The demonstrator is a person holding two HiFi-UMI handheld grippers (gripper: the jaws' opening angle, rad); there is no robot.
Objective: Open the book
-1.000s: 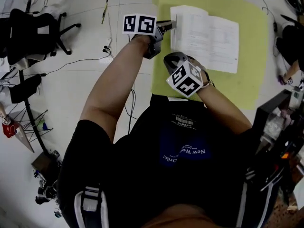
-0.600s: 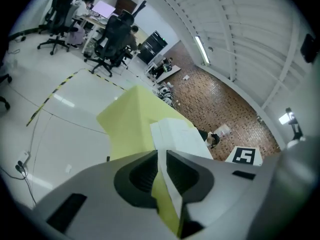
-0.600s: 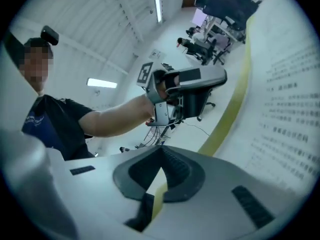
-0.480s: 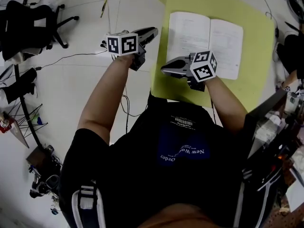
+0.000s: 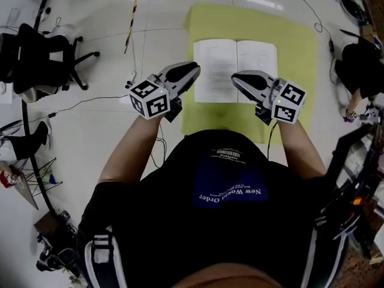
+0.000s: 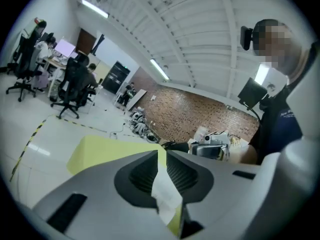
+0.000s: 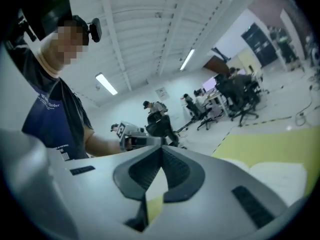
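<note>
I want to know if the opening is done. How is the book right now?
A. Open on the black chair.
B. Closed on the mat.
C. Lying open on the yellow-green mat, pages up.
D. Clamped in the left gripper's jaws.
C: the book lies spread flat, both pages showing, on the yellow-green mat; the left gripper and right gripper hold nothing.

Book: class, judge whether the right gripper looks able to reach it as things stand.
Probably yes. The book lies open on the mat with nothing on its pages, and the right gripper, jaws shut, is held by its near edge with nothing between them.
</note>
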